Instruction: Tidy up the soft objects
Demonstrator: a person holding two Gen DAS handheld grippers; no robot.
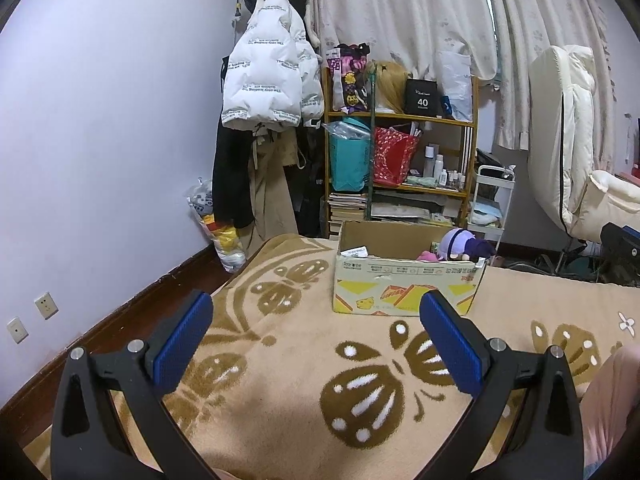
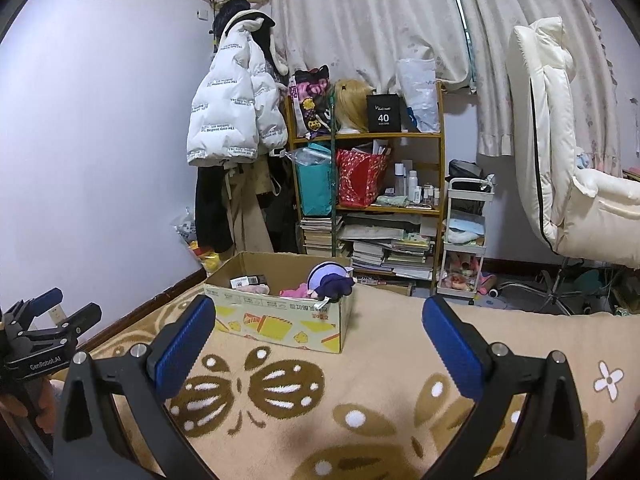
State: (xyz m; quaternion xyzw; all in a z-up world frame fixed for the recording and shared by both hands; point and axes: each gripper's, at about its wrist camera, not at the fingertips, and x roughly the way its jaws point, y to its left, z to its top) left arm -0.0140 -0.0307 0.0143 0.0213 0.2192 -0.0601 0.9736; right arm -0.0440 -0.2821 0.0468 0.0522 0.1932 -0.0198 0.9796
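Observation:
A cardboard box [image 1: 404, 284] stands on a beige blanket with brown butterfly print [image 1: 304, 364]. Inside it lie a purple plush doll [image 1: 466, 245] and a pink soft toy [image 1: 427, 256]. My left gripper [image 1: 316, 336] is open and empty, held above the blanket in front of the box. In the right wrist view the box [image 2: 280, 316] sits ahead to the left with the purple doll [image 2: 330, 280] and pink toys [image 2: 296, 291] in it. My right gripper [image 2: 318, 340] is open and empty. The left gripper also shows in the right wrist view [image 2: 52, 320] at far left.
A wooden shelf [image 2: 368, 184] with bags, books and bottles stands behind the box. A white puffer jacket [image 2: 232, 112] hangs on a rack to its left. A white trolley [image 2: 466, 240] and a cream office chair [image 2: 560, 168] stand at right. A wall runs along the left.

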